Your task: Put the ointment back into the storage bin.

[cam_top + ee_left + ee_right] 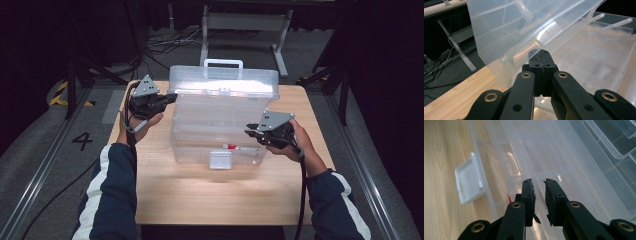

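A clear plastic storage box (220,135) sits near the middle of the wooden table (210,195), its lid (223,82) raised and tilted back toward the far edge, with a carry handle (223,62) at the top. The box's long axis runs left to right across the table, and its white latch (220,160) faces the person. The left gripper (167,98) is at the left end of the lid; in the left gripper view its jaws are pressed together, seemingly pinching the lid's thin edge (534,47). The right gripper (251,131) hovers over the open box at its right side, jaws slightly apart and holding nothing. The box looks light, stiff in the walls but thin and flexible in the lid, smooth and likely slippery, so a firm pinch on a rim or the handle would serve better than a flat face. A small red-tipped item (232,146) lies inside near the front.
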{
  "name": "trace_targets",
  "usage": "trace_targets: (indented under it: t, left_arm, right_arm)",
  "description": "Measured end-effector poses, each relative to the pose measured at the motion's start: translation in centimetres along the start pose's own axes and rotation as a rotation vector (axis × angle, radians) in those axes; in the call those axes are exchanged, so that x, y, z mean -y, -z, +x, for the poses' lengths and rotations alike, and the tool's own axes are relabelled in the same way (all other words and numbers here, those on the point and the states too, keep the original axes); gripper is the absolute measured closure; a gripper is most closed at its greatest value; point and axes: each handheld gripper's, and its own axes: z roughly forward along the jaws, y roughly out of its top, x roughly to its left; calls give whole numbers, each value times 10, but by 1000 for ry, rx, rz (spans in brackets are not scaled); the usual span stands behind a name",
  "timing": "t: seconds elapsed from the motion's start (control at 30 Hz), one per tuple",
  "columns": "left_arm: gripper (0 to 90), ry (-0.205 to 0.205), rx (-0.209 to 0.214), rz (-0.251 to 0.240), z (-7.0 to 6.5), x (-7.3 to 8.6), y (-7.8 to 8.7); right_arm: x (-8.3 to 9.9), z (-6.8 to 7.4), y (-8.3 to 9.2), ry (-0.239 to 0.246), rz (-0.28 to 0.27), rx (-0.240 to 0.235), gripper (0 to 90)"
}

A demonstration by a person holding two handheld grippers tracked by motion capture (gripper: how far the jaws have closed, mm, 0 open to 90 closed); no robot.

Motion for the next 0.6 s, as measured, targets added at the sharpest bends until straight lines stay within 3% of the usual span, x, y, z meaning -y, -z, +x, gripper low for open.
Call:
trace_targets:
  t: [0.27,0.6]
  left_arm:
    - [900,-1,4,-2,-1,1,0]
    - [900,-20,8,13,-2,2,4]
  right_arm:
    - [5,-2,7,-6,-5,8,800]
    - [19,-7,23,-51,-17,27,824]
